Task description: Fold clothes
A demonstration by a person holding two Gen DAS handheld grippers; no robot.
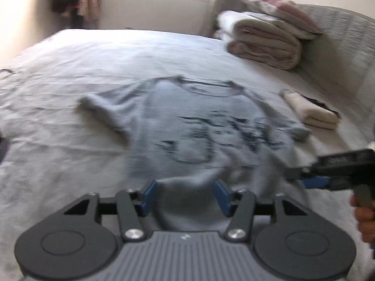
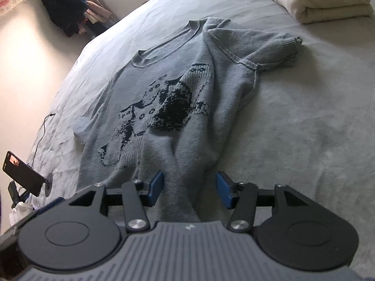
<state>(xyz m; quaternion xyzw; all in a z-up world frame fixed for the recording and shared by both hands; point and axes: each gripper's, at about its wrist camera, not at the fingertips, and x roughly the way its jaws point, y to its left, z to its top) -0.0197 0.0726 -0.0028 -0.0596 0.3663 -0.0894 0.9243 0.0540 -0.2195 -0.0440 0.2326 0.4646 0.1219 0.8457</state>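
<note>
A grey knit sweater (image 1: pixel 187 121) with a dark pattern on its chest lies face up on the bed (image 1: pixel 70 70), collar away from me. It also shows in the right wrist view (image 2: pixel 168 89), with its hem bunched up. My left gripper (image 1: pixel 185 194) is open, its blue pads apart over the sweater's hem. My right gripper (image 2: pixel 189 187) is open too, with a ridge of the hem fabric between its pads. The right gripper also shows in the left wrist view (image 1: pixel 304 178) at the sweater's right hem. The left wrist view is blurred.
A folded cream garment (image 1: pixel 311 112) lies right of the sweater, also in the right wrist view (image 2: pixel 321 0). Folded blankets (image 1: pixel 264 42) are stacked at the headboard. A phone on a stand (image 2: pixel 21 173) and a cable (image 2: pixel 42 131) sit at the bed's left edge. Dark clothes (image 2: pixel 63 9) hang by the window.
</note>
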